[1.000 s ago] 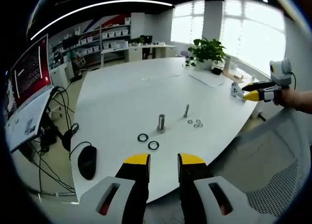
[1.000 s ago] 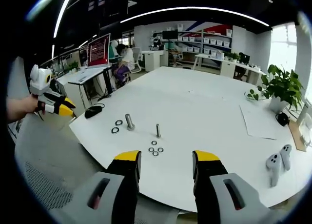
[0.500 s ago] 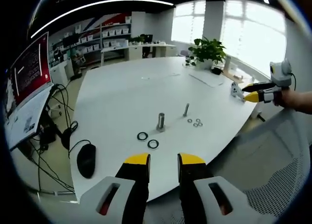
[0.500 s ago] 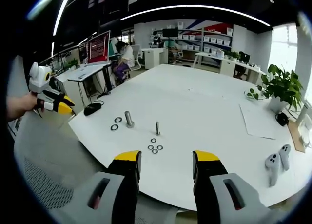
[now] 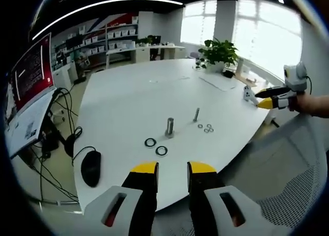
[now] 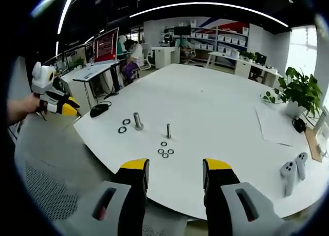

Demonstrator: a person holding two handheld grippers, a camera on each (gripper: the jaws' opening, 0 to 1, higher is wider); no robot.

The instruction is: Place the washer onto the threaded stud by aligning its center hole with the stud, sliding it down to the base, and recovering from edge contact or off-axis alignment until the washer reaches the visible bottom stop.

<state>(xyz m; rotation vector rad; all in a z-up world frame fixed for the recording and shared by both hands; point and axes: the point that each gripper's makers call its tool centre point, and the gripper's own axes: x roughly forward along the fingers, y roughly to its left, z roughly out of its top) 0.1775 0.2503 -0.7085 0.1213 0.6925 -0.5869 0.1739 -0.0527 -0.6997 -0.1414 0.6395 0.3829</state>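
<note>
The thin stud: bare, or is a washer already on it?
Bare. The thin stud stands upright on the table, nothing visibly around it; four small washers lie flat beside it.

Shiny metal studs (image 5: 169,128) stand on a smooth matt table (image 5: 128,102)

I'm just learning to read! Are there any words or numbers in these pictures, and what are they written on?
No text here can be read.
Red screen beside the table, seen again at: pale lines of writing, too small and blurred to read.
Storage bins on the far shelves: any labels are too small to tell.
Paper sheet on the white table: no print can be made out.
</note>
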